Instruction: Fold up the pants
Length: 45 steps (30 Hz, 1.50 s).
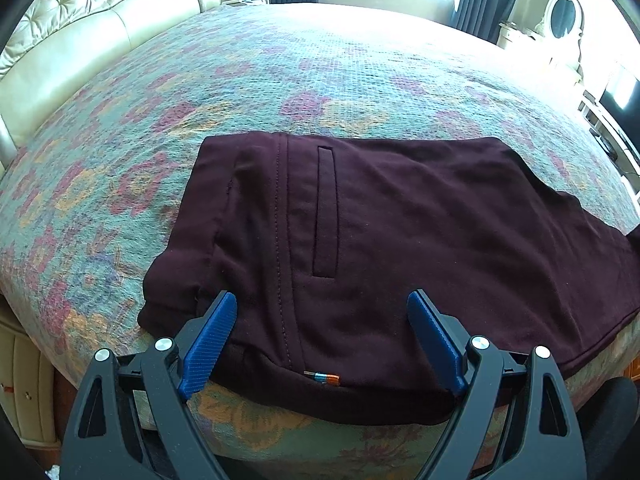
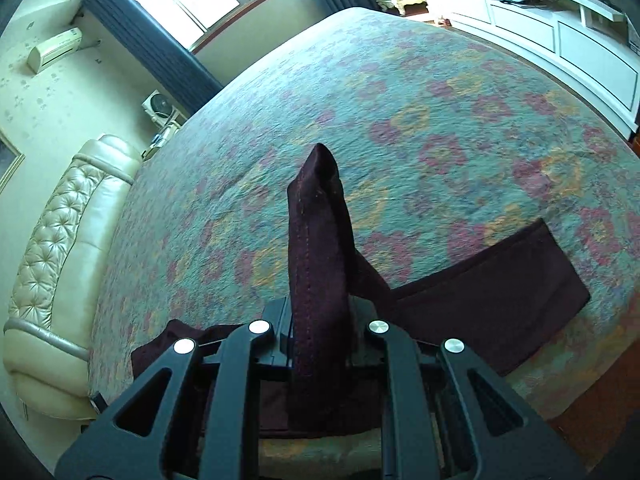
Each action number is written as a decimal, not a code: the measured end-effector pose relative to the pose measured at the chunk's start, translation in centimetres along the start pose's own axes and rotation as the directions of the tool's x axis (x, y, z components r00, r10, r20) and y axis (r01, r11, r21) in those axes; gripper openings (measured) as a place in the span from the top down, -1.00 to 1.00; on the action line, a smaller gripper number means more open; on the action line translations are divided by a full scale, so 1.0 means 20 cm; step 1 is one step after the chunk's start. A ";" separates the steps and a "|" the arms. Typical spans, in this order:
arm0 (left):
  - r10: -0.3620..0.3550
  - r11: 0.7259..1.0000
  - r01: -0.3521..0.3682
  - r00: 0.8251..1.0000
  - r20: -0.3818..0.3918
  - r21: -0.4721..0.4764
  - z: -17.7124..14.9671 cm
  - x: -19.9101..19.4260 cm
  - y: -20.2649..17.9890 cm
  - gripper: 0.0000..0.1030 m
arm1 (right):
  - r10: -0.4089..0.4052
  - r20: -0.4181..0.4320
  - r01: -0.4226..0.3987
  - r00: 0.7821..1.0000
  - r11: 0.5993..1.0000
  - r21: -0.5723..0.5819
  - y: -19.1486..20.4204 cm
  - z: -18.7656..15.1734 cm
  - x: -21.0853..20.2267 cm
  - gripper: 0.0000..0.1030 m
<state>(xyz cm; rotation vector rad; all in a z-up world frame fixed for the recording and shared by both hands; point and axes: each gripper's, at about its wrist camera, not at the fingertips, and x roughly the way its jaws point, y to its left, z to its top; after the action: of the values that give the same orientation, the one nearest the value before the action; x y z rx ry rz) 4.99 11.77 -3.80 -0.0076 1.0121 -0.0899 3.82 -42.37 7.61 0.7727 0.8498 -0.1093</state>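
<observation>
Dark maroon pants (image 1: 380, 220) lie on the flowered bedspread, waistband near the front edge of the bed, a slit pocket facing up. My left gripper (image 1: 322, 320) is open, its blue fingers (image 1: 210, 340) spread over the waist end, low above the cloth. My right gripper (image 2: 320, 280) is shut on a fold of the pants (image 2: 318, 264), which stands up between the hidden fingers. The leg part (image 2: 492, 296) lies flat to the right, lifted where it runs to the gripper.
The bed (image 1: 320, 60) is large, with a cream tufted headboard (image 1: 80, 20) on the left. White cabinets (image 2: 560, 32) stand beyond the far side. The front edge of the bed (image 1: 280, 432) is right under my left gripper.
</observation>
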 end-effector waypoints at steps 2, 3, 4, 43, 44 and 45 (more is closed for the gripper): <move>0.016 1.000 -0.016 1.000 0.002 0.003 0.00 0.00 -0.02 -0.67 | -0.046 -0.011 0.046 0.999 0.998 0.051 -0.20 0.03 -0.01 0.71; 0.024 1.000 -0.024 1.000 0.002 0.007 0.00 0.01 -0.02 -0.67 | -0.057 -0.023 0.058 0.998 0.995 0.080 -0.30 0.04 -0.01 0.71; 0.033 0.999 -0.033 0.999 0.002 0.010 -0.01 0.01 -0.03 -0.67 | -0.070 -0.024 0.072 0.997 0.992 0.103 -0.39 0.05 -0.01 0.71; 0.086 0.996 -0.085 0.996 -0.029 0.037 0.06 0.02 -0.14 -0.67 | 0.196 -0.212 -0.157 0.957 0.970 0.187 -0.73 0.06 0.25 0.74; 0.082 0.996 -0.081 0.996 -0.023 0.049 0.06 0.01 -0.15 -0.67 | 0.195 -0.205 -0.161 0.959 0.972 0.171 -0.68 0.07 0.22 0.74; 0.078 0.995 -0.077 0.997 -0.016 0.061 0.06 -0.01 -0.16 -0.67 | 0.190 -0.198 -0.161 0.962 0.975 0.154 -0.62 0.09 0.19 0.74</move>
<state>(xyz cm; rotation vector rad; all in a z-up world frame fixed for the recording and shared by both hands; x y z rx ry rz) 5.72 8.62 -2.94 0.0879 1.0263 -0.0496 2.67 -51.77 -1.43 0.9981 0.9775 0.0756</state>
